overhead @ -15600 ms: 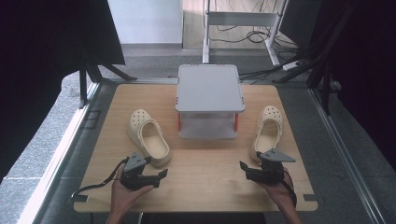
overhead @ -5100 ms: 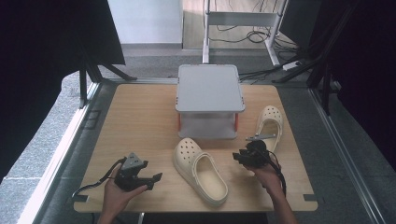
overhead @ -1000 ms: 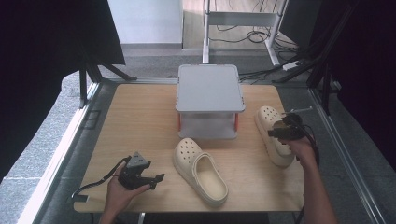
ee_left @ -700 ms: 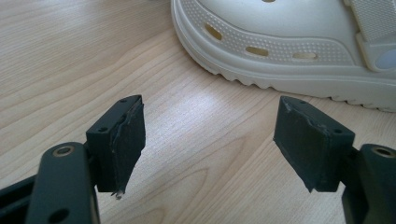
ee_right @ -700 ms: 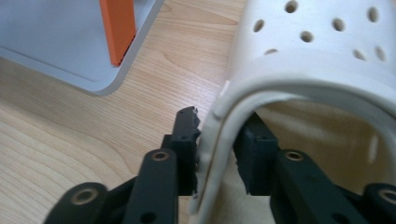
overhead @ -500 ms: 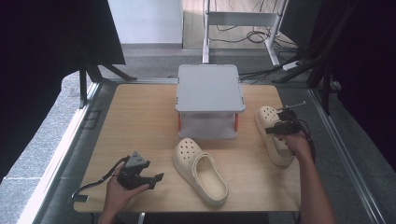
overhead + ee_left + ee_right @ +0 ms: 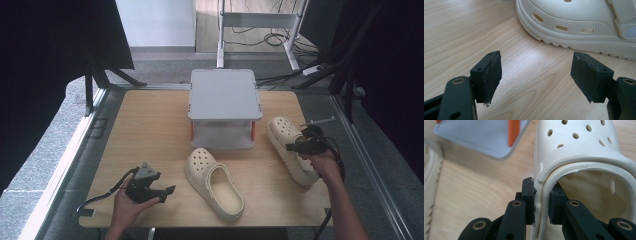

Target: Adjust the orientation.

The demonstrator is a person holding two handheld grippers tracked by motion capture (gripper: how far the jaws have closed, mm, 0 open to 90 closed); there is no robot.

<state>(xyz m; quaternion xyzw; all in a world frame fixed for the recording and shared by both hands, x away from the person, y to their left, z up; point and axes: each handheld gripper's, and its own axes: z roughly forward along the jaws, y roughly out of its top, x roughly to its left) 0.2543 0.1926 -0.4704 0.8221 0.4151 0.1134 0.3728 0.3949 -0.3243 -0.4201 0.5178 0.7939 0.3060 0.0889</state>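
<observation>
Our right gripper has just clenched its fingers on the right clog's side wall by the shelf to move it, while our left gripper rests released on the worktop.

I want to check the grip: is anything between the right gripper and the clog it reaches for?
Nothing visible. The right gripper is already shut on the side wall of the right clog, one pad outside and one inside.

Two clogs flank the stand (front, right)
</observation>
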